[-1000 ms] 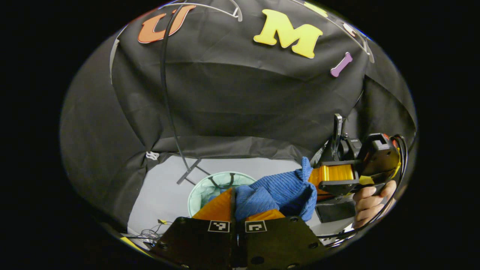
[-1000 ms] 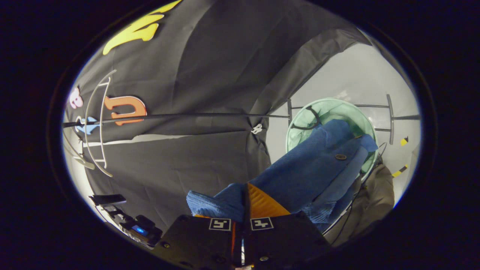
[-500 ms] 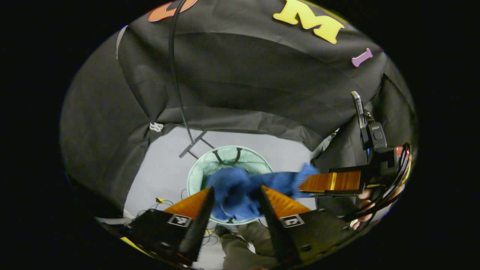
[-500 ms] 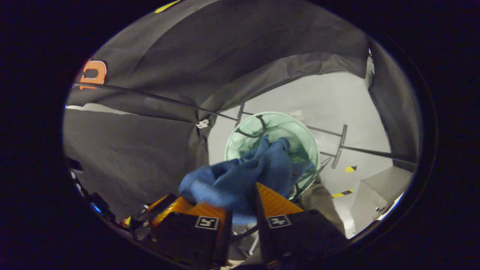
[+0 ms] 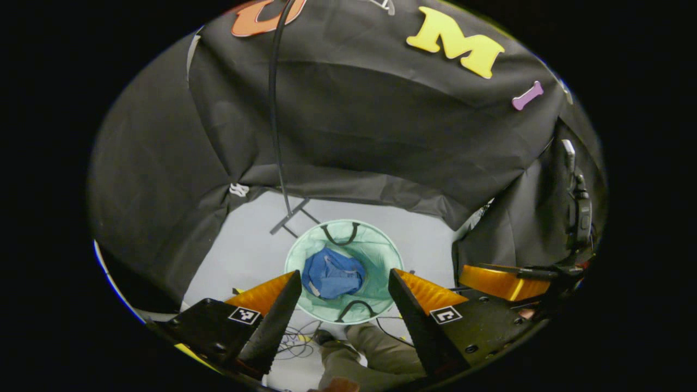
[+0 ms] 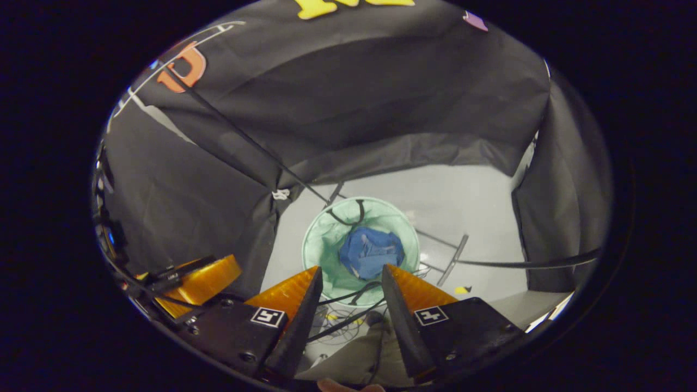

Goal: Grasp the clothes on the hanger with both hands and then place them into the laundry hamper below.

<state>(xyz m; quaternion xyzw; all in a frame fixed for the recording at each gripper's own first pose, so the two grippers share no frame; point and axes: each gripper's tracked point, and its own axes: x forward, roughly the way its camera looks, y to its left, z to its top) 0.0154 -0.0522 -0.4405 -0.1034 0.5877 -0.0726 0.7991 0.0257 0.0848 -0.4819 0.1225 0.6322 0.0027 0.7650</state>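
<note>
Nearest, at 6 o'clock in the left gripper view, the left gripper (image 5: 344,296) spread wide, holding nothing. Same for the right gripper (image 6: 348,291) at 6 o'clock in the right gripper view: spread wide, nothing between the fingers. Just under them, trouser legs (image 5: 375,348) and loose wires (image 6: 340,316) on the floor. Farther down, between the fingers, the green hamper (image 5: 381,253) on the grey floor (image 5: 239,256). Inside it, the blue clothes (image 5: 332,274) in a bunched heap, a bit toward 9 o'clock of the hamper's middle. Farthest, the black pole (image 5: 274,109) of the stand rising toward 12 o'clock. Looks like the job is done. Little left to go wrong: maybe a bump to the light hamper on the way out, tipping it, or a finger catching the wires or the pole.
</note>
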